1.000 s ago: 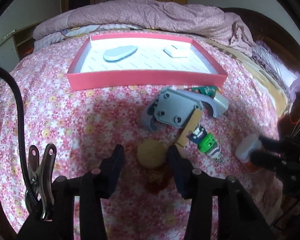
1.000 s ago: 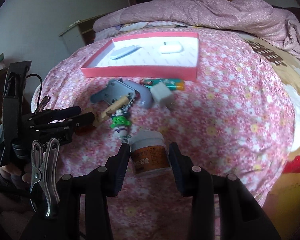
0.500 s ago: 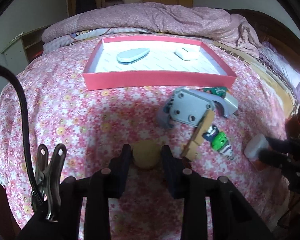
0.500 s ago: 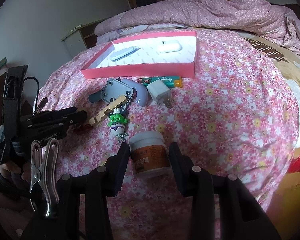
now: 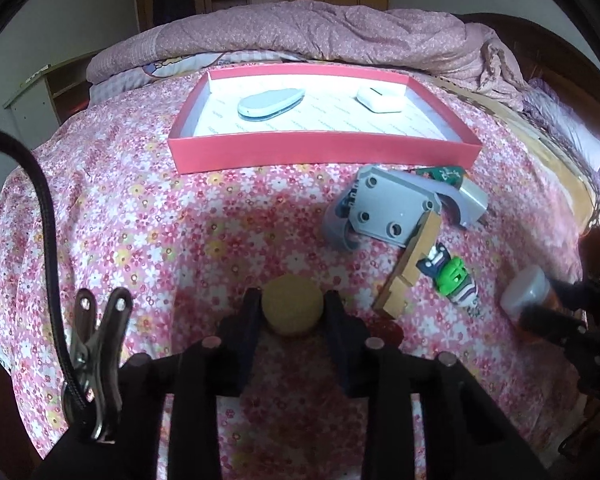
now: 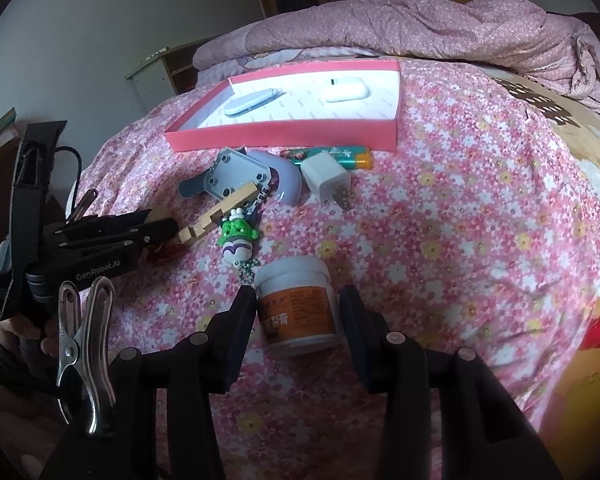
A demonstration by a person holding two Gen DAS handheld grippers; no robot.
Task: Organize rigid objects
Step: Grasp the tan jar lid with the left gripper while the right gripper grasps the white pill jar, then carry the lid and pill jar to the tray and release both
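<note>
Your left gripper (image 5: 292,312) has just squeezed in: a second ago its two black fingers stood wide with the round tan cork lid (image 5: 293,309) loose between them, and now they press on both sides of it, so you hold it and can lift it to the red tray (image 5: 324,151). The red thing under the lid, maybe a little jar, is mostly hidden, so I cannot tell what it is. The lid looks round, flat on top and rough like cork. It sits on the flowery bed cover (image 5: 140,216), well in front of the tray. Your right gripper (image 6: 298,312) has not moved, and its jaws are opening a bit around the white jar with the orange label (image 6: 296,300); there is a small gap on the right side, so it is not held tight. The tray already has a blue-grey flat case (image 5: 270,103) and a white box (image 5: 381,99) inside. The grey part (image 5: 392,212), the wooden clip (image 5: 414,264) and the green toy (image 5: 452,278) wait just beside each other, near the tray
</note>
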